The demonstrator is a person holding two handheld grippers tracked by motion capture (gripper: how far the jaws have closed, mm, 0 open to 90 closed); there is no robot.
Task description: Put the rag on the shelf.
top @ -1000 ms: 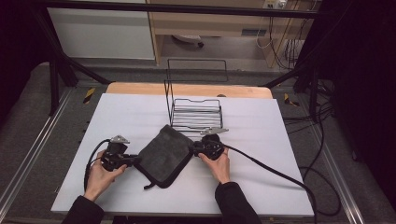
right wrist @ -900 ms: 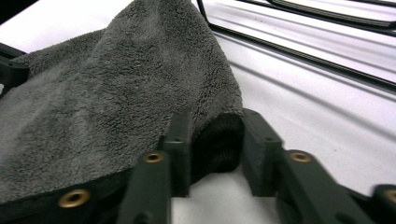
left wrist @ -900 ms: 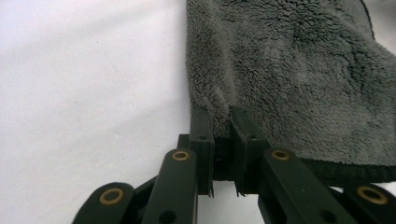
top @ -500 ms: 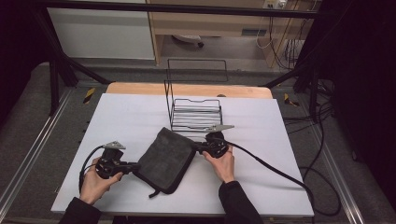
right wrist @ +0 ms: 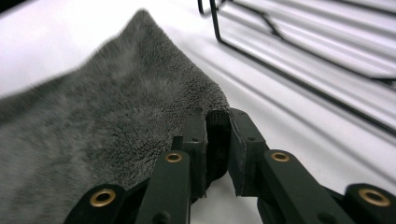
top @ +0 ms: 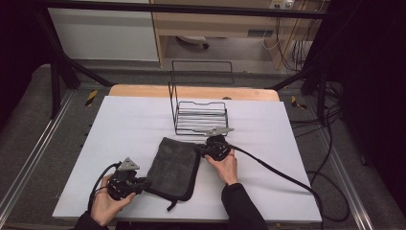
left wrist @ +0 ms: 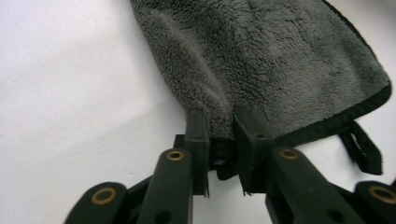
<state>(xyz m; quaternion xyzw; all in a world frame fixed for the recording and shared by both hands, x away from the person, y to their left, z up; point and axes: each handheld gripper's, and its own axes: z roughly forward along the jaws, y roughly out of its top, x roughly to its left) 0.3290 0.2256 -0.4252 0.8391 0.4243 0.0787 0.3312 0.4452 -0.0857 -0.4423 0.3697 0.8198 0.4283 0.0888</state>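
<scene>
**One grey towel held at two corners on the desk**

A single dark grey fleece towel lies flat on the white desk. In the high view its long axis runs from the near left corner up toward the far right corner, slightly tilted against the desk's edges. A short black hanging loop trails from its near edge.

There are two hand-held grippers, one towel and one black wire rack. The rack stands just beyond the towel's far edge, apart from it.

The left hand-held gripper sits at the towel's near left corner. In the left gripper view its jaws pinch the black-hemmed edge of the cloth, which bunches up between them; they have just been opening a little, yet the cloth is between the pads.

The right hand-held gripper sits at the far right corner, near the rack's front. In the right gripper view its jaws grip that corner, with the towel spreading away to the left; these jaws have also just been opening slightly.
</scene>
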